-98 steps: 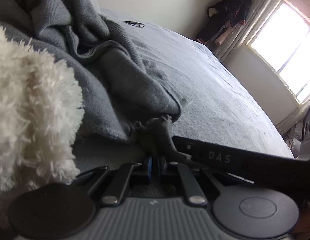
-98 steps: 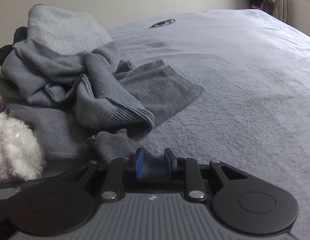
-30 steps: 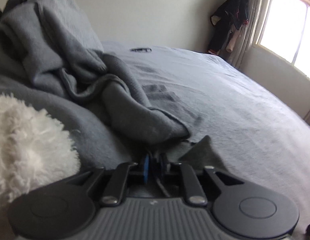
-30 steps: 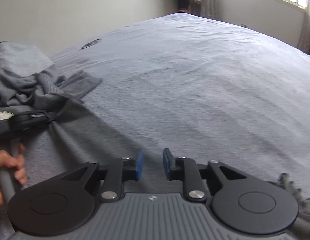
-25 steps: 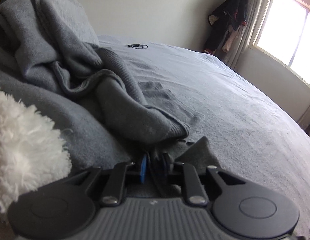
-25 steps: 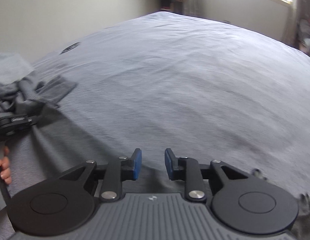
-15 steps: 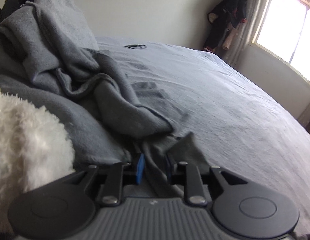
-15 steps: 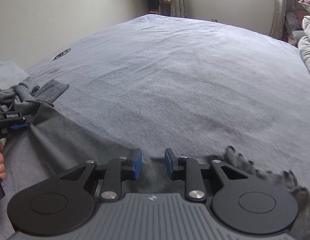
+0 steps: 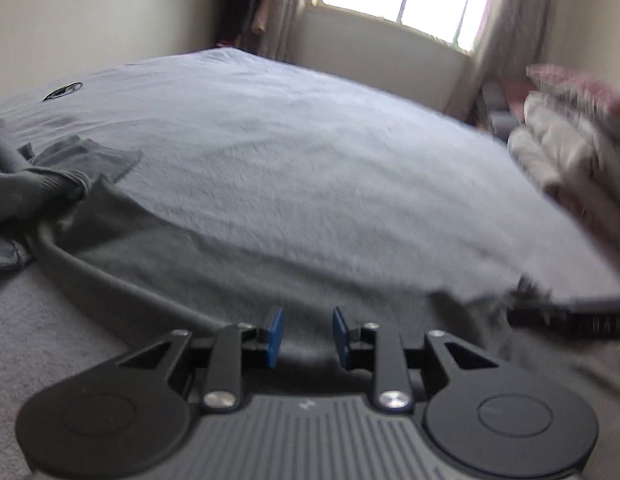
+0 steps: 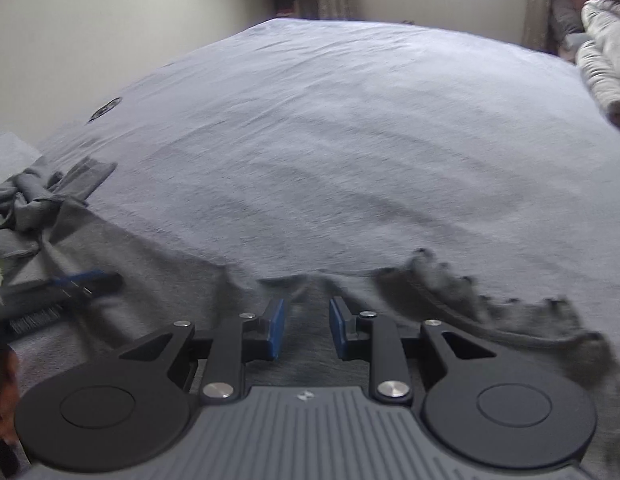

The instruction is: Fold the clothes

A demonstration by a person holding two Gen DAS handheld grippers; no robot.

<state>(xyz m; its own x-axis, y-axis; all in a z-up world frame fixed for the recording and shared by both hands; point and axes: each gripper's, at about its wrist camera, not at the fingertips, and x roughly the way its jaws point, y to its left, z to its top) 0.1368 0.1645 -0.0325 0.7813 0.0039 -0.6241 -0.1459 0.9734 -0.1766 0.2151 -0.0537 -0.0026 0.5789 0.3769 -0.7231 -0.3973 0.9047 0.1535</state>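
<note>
On the grey bed: you are working a dark grey garment (image 10: 158, 280) spread along the near edge of the bedspread (image 10: 349, 140).

Your left gripper (image 9: 304, 336) and right gripper (image 10: 306, 328) are both hovering low over the cloth, fingers parted, gripping nothing. The fringed hem (image 10: 489, 300) is lying crooked at right, beside a crumpled sweater pile (image 9: 38, 184), so it appears you are flattening the piece; next calls for pinching an edge.

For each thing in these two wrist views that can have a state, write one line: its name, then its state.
left gripper: open, holding nothing.
right gripper: open, holding nothing.
dark grey garment: spread out on the bed, not folded.
grey sweater: crumpled in a heap.
bed cover: laid flat, lightly creased.
</note>
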